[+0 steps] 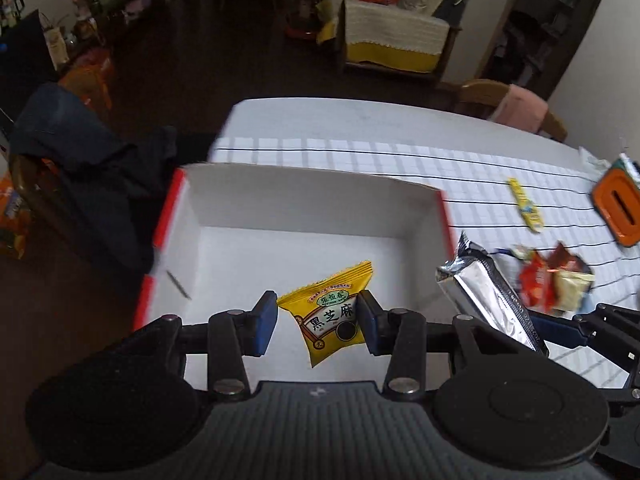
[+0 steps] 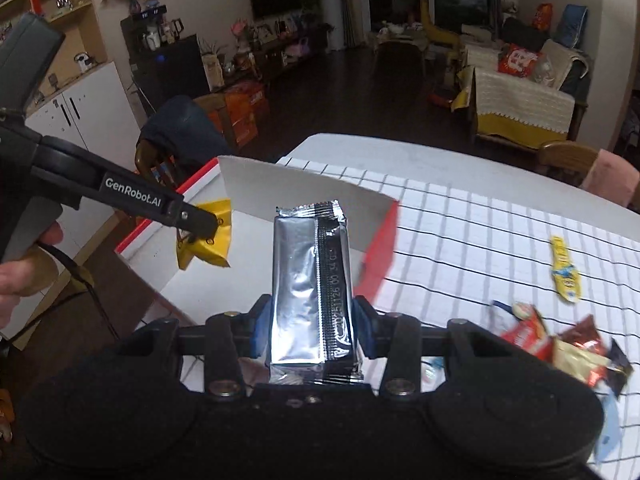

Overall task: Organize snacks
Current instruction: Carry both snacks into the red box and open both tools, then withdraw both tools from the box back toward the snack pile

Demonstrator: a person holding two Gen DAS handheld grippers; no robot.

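Note:
My left gripper (image 1: 317, 322) is open over the white box with red edges (image 1: 312, 204). A yellow sesame snack packet (image 1: 330, 314) is between its blue pads, touching the right pad and apart from the left one. In the right wrist view the left gripper (image 2: 200, 226) shows at the yellow packet (image 2: 212, 234) above the box (image 2: 304, 188). My right gripper (image 2: 310, 330) is shut on a silver foil packet (image 2: 310, 280), held upright beside the box's right wall. The foil packet also shows in the left wrist view (image 1: 484, 292).
A pile of red, brown and cream snack packets (image 2: 560, 346) lies on the checked tablecloth (image 2: 480, 240) to the right. A long yellow sachet (image 2: 564, 272) lies further back. An orange object (image 1: 618, 208) sits at the table's right edge. A chair with dark clothes (image 1: 80, 184) stands left.

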